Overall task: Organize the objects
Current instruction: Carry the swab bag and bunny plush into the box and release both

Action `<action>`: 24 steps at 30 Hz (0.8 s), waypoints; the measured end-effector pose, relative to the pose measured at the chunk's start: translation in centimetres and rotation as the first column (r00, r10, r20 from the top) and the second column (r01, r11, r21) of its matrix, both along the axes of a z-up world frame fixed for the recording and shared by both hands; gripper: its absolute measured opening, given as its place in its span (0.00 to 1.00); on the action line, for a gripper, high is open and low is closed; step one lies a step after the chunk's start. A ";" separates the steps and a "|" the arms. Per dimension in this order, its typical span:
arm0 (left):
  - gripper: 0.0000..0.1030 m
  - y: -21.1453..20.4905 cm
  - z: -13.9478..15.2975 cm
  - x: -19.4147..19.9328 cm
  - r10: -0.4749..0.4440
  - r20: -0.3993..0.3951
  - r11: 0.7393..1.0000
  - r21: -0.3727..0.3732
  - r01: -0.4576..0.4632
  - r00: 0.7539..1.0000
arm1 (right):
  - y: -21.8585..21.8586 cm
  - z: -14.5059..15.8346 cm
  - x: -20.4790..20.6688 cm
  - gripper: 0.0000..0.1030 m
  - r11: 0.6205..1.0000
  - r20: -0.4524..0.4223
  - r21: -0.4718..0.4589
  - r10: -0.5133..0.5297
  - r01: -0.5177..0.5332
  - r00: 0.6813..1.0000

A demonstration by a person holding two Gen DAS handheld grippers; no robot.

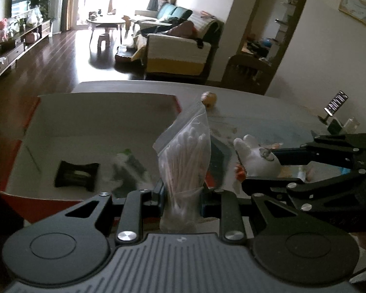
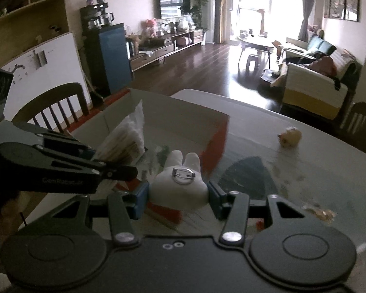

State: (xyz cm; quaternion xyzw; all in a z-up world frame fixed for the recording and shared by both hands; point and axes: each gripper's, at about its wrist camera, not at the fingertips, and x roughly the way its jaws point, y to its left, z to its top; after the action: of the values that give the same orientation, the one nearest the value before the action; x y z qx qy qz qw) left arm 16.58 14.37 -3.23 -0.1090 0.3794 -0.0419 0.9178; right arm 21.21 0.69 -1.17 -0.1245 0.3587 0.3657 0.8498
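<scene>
Left gripper (image 1: 181, 201): closed narrow on the lower end of a zip bag of cotton swabs (image 1: 185, 156); the bag stands upright in the jaws, held over the near edge of the box.
Right gripper (image 2: 179, 199): jaws pressed in on both sides of a small white plush toy (image 2: 179, 183), which shows a round pin-back badge (image 2: 183, 175) on the side facing the camera; it is lifted off the table, just beside the box's red corner.
Box (image 1: 105, 108): a shallow open box, red outside and pale inside, sitting on the table (image 2: 305, 171).
Already in the box: a black clip-like item (image 1: 76, 175) lies flat on the floor of the box; beside it something green and white (image 1: 127, 163), too blurred to name.
Still out on the table: a small tan round object (image 2: 290, 135) well apart from the box, towards the far edge; a brownish scrap (image 2: 320, 213) near the right gripper, too smeared to identify.
Progress, as I judge it: roughly midway. Two things are stowed, two are in hand and close to the box, not yet released, and at least one or two loose pieces wait on the table.
What is left: drop the swab bag and the plush toy inside, then fetch the stragglers.
</scene>
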 end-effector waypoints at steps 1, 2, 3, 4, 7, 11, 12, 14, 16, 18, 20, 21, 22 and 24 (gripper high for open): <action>0.24 0.5 -0.1 0.1 0.004 -0.001 1.000 0.004 -0.004 1.000 | 0.6 -0.1 0.1 0.49 1.000 -0.004 -0.003 0.004 -0.004 1.000; 0.24 1.0 -0.1 0.2 0.009 -0.002 1.000 0.009 -0.009 1.000 | 1.3 -0.2 0.4 0.49 1.000 -0.007 -0.007 0.006 -0.006 1.000; 0.24 1.6 -0.1 0.4 0.014 -0.003 1.000 0.017 -0.014 1.000 | 1.8 -0.3 0.6 0.49 1.000 -0.011 -0.009 0.007 -0.007 1.000; 0.24 2.1 -0.1 0.6 0.018 -0.004 1.000 0.024 -0.018 1.000 | 2.4 -0.4 0.9 0.49 1.000 -0.014 -0.011 0.010 -0.010 1.000; 0.24 3.5 0.0 1.2 0.029 -0.007 0.998 0.052 -0.029 1.000 | 4.0 -0.9 1.9 0.49 1.000 -0.011 -0.024 0.012 -0.012 1.000; 0.24 5.5 0.0 2.6 0.048 -0.017 0.995 0.091 -0.046 0.999 | 5.6 -1.6 3.5 0.49 0.999 -0.011 -0.041 0.008 -0.009 1.000; 0.24 6.1 -0.1 3.1 0.055 -0.022 0.993 0.105 -0.052 0.998 | 6.1 -1.8 3.8 0.49 0.999 -0.002 -0.052 0.013 -0.013 1.000; 0.24 7.0 -0.4 4.0 0.066 -0.033 0.990 0.124 -0.062 0.997 | 7.0 -2.2 4.5 0.49 0.997 0.006 -0.078 0.020 -0.019 1.000; 0.24 7.7 -0.8 5.1 0.077 -0.039 0.985 0.161 -0.069 0.996 | 7.7 -2.7 5.4 0.49 0.995 0.002 -0.094 0.014 -0.014 1.000; 0.24 8.2 -1.2 6.2 0.078 -0.051 0.978 0.197 -0.066 0.996 | 8.4 -3.1 6.3 0.49 0.995 -0.015 -0.102 0.006 -0.008 1.000; 0.24 8.5 -1.7 7.4 0.077 -0.066 0.972 0.229 -0.060 0.995 | 9.1 -3.5 6.8 0.49 0.992 -0.008 -0.127 0.008 -0.008 1.000; 0.24 8.6 -1.9 7.9 0.076 -0.074 0.968 0.244 -0.056 0.994 | 9.4 -3.8 7.1 0.49 0.990 -0.001 -0.140 0.009 -0.009 1.000; 0.24 8.8 -2.2 8.5 0.075 -0.085 0.965 0.256 -0.051 0.994 | 9.7 -4.0 7.3 0.49 0.989 0.000 -0.148 0.009 -0.009 1.000; 0.24 9.1 -2.8 9.6 0.075 -0.109 0.964 0.262 -0.045 0.991 | 10.3 -4.6 7.9 0.49 0.987 -0.012 -0.159 0.005 -0.007 1.000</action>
State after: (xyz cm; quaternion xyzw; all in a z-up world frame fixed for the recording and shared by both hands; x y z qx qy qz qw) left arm 26.14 23.44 -6.04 -0.0021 0.4315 0.0423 0.9011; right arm 29.09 11.04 -5.79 -0.1907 0.3912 0.3392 0.8340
